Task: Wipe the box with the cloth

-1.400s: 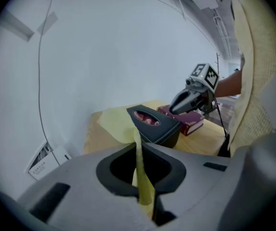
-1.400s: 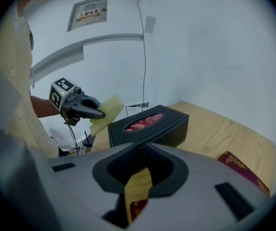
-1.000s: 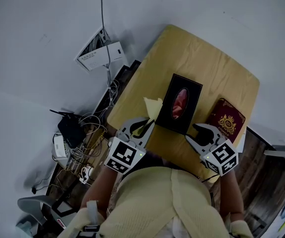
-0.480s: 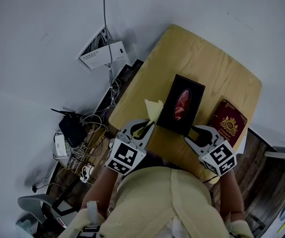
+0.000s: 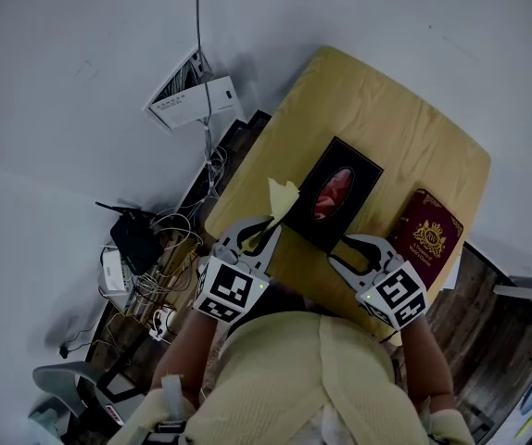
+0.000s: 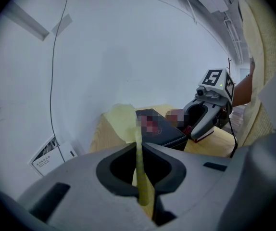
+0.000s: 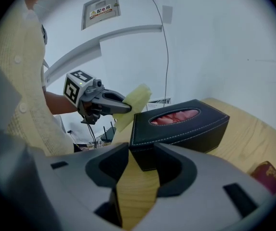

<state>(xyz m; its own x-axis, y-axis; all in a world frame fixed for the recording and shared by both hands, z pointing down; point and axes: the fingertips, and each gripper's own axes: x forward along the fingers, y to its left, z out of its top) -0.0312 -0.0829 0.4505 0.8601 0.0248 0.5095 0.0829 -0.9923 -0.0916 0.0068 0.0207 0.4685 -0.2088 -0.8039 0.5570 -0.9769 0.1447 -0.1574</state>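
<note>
A black leather tissue box (image 5: 337, 196) with a red-lined oval opening lies on the yellow wooden table (image 5: 396, 119). My left gripper (image 5: 264, 233) is shut on a yellow cloth (image 5: 281, 197), which stands up from the jaws beside the box's left near corner. The left gripper view has the cloth (image 6: 123, 121) pinched edge-on, with the box (image 6: 159, 129) just beyond. My right gripper (image 5: 345, 251) is open at the box's near end; its jaws have just been opening. In the right gripper view the box's corner (image 7: 186, 126) sits just ahead of the gap, and nothing is gripped.
A dark red booklet with a gold crest (image 5: 428, 239) lies to the right of the box, near the table's edge. On the floor to the left are a white carton (image 5: 187, 100), tangled cables and a black device (image 5: 136, 239).
Both grippers have moved in toward the box. The right one slid left to its near end. The cloth now stands closer to the box's left corner.
</note>
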